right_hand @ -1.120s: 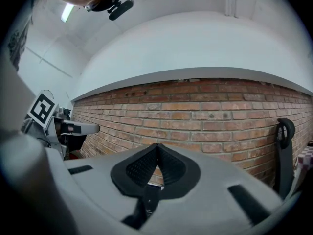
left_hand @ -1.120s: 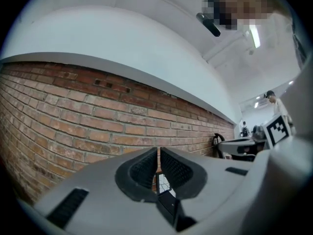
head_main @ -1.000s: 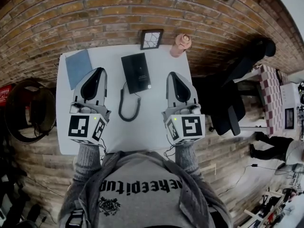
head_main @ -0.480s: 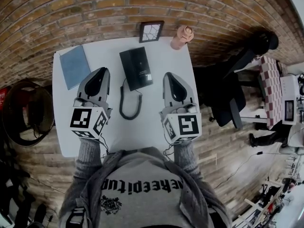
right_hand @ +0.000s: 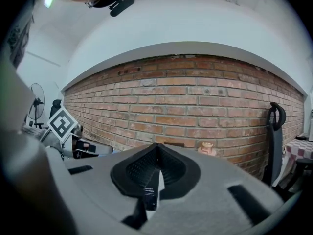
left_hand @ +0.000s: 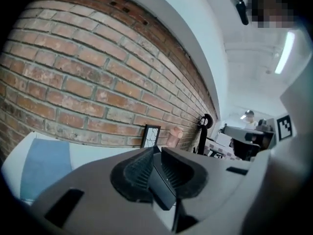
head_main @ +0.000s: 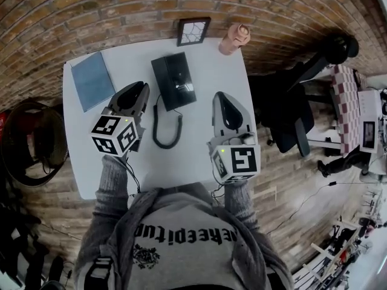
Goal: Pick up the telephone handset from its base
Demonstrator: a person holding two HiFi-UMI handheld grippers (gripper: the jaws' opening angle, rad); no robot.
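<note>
A black telephone (head_main: 175, 81) lies at the back middle of the white table (head_main: 199, 156), its handset resting on the base, and the coiled cord (head_main: 166, 132) loops toward me. My left gripper (head_main: 140, 90) is tilted, its tips just left of the phone. Its jaws are opening, with a narrow gap and nothing between them. In the left gripper view the telephone (left_hand: 161, 180) shows through that gap of the left gripper (left_hand: 155, 150). My right gripper (head_main: 221, 97) hovers right of the phone, shut and empty. The right gripper (right_hand: 156, 146) has its tips together, with the telephone (right_hand: 150, 192) below.
A blue notebook (head_main: 92, 80) lies at the table's back left. A small picture frame (head_main: 193, 31) and a pinkish figure (head_main: 234, 38) stand against the brick wall. A black office chair (head_main: 290, 116) is right of the table, a dark round object (head_main: 27, 141) on its left.
My left gripper has dropped, rolled to a tilt and moved closer to the telephone's left side. The right gripper has sunk a little.
</note>
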